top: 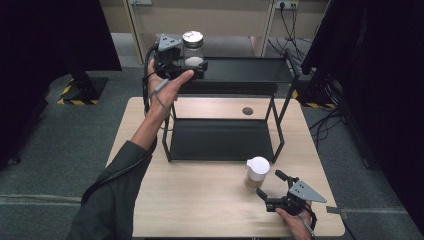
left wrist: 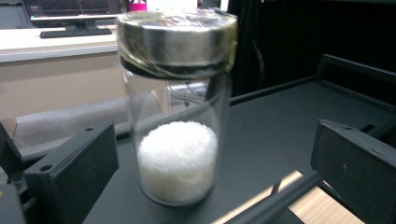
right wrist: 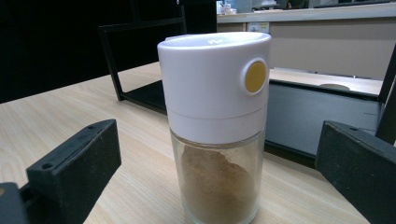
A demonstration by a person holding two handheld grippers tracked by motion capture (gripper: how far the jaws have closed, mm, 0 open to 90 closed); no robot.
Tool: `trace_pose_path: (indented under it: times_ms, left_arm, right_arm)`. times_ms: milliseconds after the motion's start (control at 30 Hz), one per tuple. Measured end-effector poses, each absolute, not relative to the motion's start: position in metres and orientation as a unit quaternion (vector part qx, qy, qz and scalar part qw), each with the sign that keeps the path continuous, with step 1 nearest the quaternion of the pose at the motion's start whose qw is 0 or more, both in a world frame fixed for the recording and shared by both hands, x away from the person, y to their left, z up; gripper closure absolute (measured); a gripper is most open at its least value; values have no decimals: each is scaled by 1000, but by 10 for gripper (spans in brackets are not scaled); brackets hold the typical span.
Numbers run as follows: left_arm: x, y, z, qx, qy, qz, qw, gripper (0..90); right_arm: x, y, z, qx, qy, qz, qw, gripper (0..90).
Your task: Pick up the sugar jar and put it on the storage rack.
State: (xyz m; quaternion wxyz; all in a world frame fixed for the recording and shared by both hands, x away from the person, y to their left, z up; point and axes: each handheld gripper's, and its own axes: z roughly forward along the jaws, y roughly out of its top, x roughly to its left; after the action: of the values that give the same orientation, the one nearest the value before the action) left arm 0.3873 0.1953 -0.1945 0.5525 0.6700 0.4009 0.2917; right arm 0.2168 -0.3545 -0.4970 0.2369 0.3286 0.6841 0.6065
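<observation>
Now my left gripper [top: 196, 66] stands wide around the jar [left wrist: 176, 116] on the shelf [top: 250, 75], gripping nothing; next, my open right gripper [top: 270, 186] must close on the shaker [right wrist: 217, 121].

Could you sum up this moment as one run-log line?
left gripper: open around glass jar on rack top shelf | right gripper: open around spice shaker on table

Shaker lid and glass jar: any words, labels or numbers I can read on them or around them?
None readable.
Shaker lid: faint raised mark on top, too blurred to read; plain yellow dot, no text.
Glass jar: no label.
Monitor behind it: too small to read.
</observation>
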Motion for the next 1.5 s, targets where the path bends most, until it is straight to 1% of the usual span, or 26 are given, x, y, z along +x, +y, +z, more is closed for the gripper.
trace_pose_path:
  times_ms: [233, 567, 900, 1233, 1500]
  left_arm:
    - [366, 200, -208, 669, 377, 283, 574, 3]
    - [342, 205, -232, 676, 337, 255, 603, 3]
    - [324, 208, -254, 686, 304, 235, 618, 2]
    - [308, 209, -285, 692, 270, 210, 636, 3]
    - [293, 208, -309, 693, 245, 208, 645, 2]
  right_arm:
    - [217, -354, -497, 328, 684, 606, 237, 5]
    - [217, -354, -497, 329, 684, 606, 237, 5]
    - [216, -354, -497, 329, 684, 606, 238, 5]
    - [216, -354, -497, 329, 684, 607, 238, 5]
    - [216, -355, -497, 329, 684, 607, 238, 5]
